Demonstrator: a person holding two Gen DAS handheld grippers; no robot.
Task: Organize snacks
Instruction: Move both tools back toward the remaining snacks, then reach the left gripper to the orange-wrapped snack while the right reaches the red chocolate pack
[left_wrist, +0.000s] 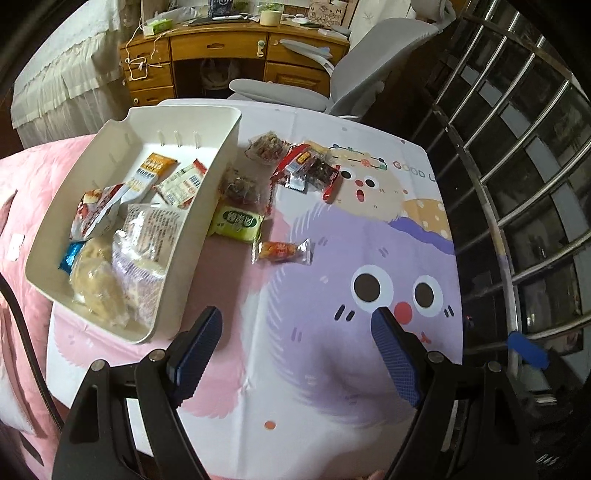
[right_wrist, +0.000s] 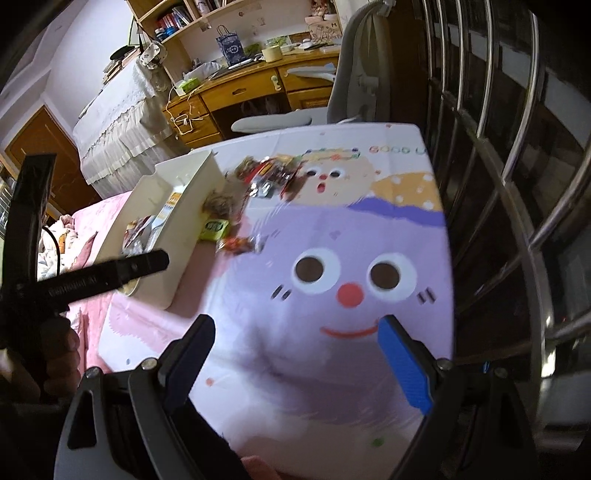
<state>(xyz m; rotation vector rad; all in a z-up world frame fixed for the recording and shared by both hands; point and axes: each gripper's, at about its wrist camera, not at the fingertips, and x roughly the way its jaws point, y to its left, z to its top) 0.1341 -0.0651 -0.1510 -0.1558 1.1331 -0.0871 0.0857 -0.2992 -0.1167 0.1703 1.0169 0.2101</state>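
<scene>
Both hand-held grippers wide, empty: left (left_wrist: 297, 347), right (right_wrist: 295, 354) | loose snacks: orange candy (left_wrist: 282, 251) ahead of your left hand-held gripper, green packet (left_wrist: 236, 223) beyond, touching tray (left_wrist: 192, 236) | pinch candy mid-wrapper, lift over tray wall | open worktop (left_wrist: 332, 369) below; railing (left_wrist: 517, 184) crowds right.
</scene>
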